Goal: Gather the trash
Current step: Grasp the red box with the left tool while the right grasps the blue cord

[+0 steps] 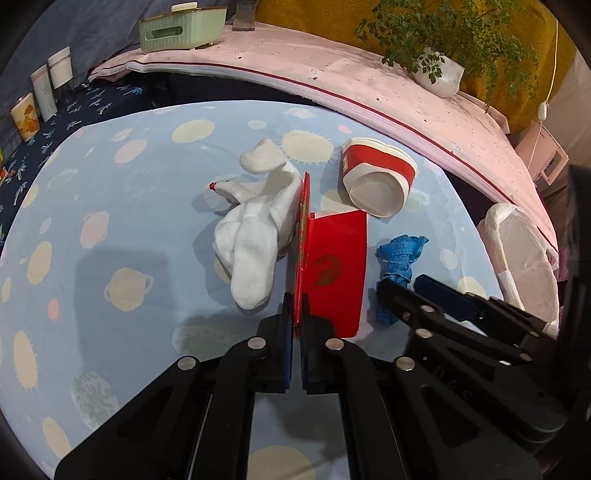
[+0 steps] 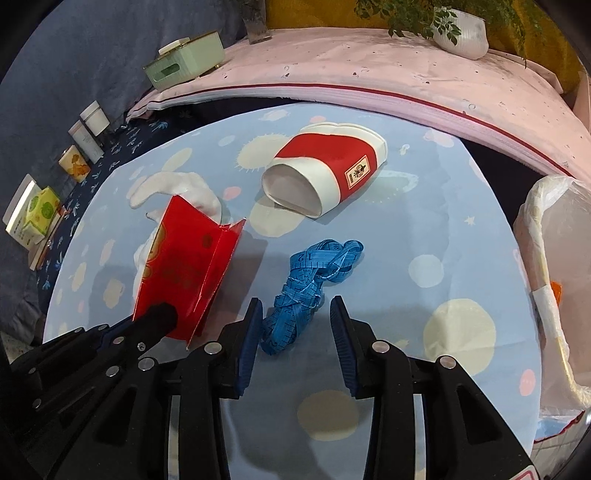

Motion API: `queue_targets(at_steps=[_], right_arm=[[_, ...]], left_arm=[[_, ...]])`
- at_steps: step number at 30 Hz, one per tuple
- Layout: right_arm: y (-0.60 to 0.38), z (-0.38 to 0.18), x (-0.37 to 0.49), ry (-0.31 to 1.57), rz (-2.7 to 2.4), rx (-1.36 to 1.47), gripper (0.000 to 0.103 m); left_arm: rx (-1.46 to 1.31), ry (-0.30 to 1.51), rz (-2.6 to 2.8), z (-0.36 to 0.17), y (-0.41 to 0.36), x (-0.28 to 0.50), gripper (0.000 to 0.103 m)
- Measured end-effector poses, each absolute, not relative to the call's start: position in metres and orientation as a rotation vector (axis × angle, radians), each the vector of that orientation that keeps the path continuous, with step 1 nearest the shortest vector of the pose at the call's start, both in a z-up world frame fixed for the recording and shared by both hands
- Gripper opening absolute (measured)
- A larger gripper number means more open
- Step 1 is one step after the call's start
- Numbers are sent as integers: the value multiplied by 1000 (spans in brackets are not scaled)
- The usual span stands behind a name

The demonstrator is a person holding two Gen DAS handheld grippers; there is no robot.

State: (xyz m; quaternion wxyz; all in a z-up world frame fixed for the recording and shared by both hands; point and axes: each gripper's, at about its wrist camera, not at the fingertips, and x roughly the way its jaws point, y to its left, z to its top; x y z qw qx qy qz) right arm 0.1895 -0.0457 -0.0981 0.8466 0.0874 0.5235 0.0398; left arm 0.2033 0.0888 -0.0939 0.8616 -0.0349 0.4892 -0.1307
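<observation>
Left claw point(image 1: 294, 306), jaws pinched together on the near edge of a folded red card packet point(image 1: 334, 273), which stands on edge on the desk point(image 1: 129, 229); seen from the right wrist, the same claw point(image 2: 162, 317) grips the packet point(image 2: 184, 266) at its lower corner. Right claw point(image 2: 295, 314), jaws partly apart, straddles the near end of a bundled blue tape measure point(image 2: 306, 288) without its pads pressing on it; from the left wrist this claw point(image 1: 406, 286) sits just beside the tape measure point(image 1: 397, 266). Desk, covered by a pale blue cloth printed with planets and suns, carries all the loose items. Behind it runs a pink padded ledge point(image 1: 369, 92) bearing a green tissue box point(image 1: 181, 29) and a white potted plant point(image 1: 439, 72). At the right edge stands a bin lined with a translucent bag point(image 2: 554, 258). A crushed red-and-white paper cup point(image 2: 325, 173) lies on its side at the far middle of the desk, well apart from both claws. White socks point(image 1: 255, 229) lie in a heap touching the left face of the packet. Small containers point(image 1: 48, 88) line the dark blue patterned cloth at far left.
</observation>
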Motion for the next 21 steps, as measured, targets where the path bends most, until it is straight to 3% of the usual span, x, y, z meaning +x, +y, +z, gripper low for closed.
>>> queue_targets(at_steps=[4, 7, 21], right_arm=[[-43, -103, 190, 1109, 99, 182, 20], [-42, -101, 189, 1112, 106, 176, 16], [-94, -12, 164, 912, 52, 220, 15]], left_arm=[[-75, 1027, -273, -93, 88, 203, 2], [-82, 1026, -267, -89, 87, 202, 2], [-80, 917, -319, -24, 49, 190, 2]])
